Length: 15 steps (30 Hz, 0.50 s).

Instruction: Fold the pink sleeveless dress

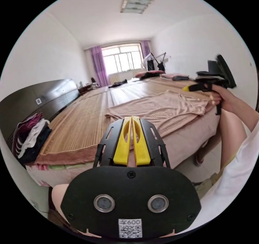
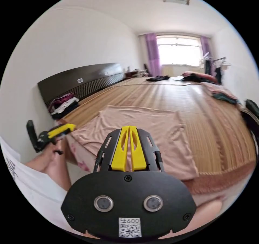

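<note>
Both grippers, left gripper (image 1: 131, 119) and right gripper (image 2: 129, 129), carry jaws closed on nothing. Pink dress (image 2: 140, 125) lies flat on the bed (image 2: 215, 125), unfolded. Next: open jaws, grasp an edge.

We see a wide bed covered by a woven bamboo mat (image 1: 81, 119), its dark slatted headboard (image 2: 81, 79) against the white wall. A pile of folded clothes (image 1: 31, 137) sits at the headboard end, and more garments (image 2: 224, 95) lie near the far edge. Purple curtains (image 1: 98, 64) flank a bright window (image 2: 179, 51), with a drying rack (image 1: 157, 59) beside it. A ceiling light (image 1: 135, 3) hangs overhead.
</note>
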Motion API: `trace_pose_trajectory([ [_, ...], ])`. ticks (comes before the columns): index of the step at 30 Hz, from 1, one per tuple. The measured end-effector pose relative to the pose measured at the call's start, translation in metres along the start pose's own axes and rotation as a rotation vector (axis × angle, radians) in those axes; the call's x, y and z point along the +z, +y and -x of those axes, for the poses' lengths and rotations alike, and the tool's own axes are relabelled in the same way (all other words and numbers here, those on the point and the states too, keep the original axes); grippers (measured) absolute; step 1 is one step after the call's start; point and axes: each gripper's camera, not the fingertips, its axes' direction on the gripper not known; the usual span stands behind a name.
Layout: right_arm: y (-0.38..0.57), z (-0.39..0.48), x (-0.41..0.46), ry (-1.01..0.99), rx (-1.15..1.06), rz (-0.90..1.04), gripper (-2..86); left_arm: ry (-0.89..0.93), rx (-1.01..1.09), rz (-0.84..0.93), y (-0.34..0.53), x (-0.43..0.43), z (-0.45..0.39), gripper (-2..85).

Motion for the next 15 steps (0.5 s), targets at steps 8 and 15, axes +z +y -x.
trace_pose_trajectory([
  [8, -0.141, -0.024, 0.155, -0.048, -0.057, 0.237, -0.8, -0.015, -0.104, 0.145, 0.023, 0.049, -0.016, 0.2],
  [15, -0.197, -0.087, 0.259, 0.019, -0.06, 0.474, -0.8, -0.029, -0.099, 0.094, 0.035, 0.055, -0.029, 0.2],
])
